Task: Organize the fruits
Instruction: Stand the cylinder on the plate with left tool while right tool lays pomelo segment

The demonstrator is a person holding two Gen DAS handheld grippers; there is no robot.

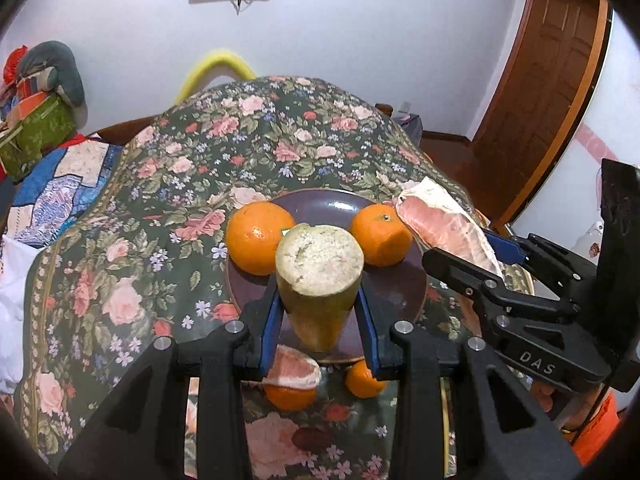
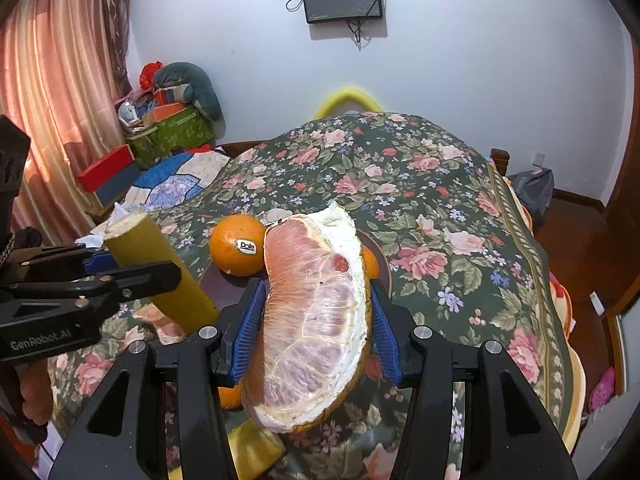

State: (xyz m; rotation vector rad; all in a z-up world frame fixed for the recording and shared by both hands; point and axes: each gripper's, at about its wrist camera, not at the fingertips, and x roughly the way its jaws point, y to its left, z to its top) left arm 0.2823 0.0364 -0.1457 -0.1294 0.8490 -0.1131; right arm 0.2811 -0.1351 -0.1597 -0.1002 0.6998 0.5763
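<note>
My left gripper (image 1: 319, 312) is shut on a yellow-green cut stalk piece (image 1: 318, 280), held above a dark purple plate (image 1: 396, 284). Two oranges (image 1: 260, 238) (image 1: 380, 234) sit on the plate's far side. My right gripper (image 2: 316, 320) is shut on a large peeled pomelo wedge (image 2: 316, 320), pink flesh up, held over the plate's right side; the wedge also shows in the left wrist view (image 1: 444, 228). A pomelo slice (image 1: 294, 368) and two more oranges (image 1: 366, 380) lie on the cloth in front of the plate. The left gripper and stalk (image 2: 160, 272) show at left in the right wrist view.
A floral cloth (image 1: 160, 240) covers the table. A patchwork cloth (image 1: 60, 184) and green boxes (image 1: 36, 132) lie at the far left. A wooden door (image 1: 540, 100) stands at right. A Dole-stickered orange (image 2: 236, 246) shows in the right wrist view.
</note>
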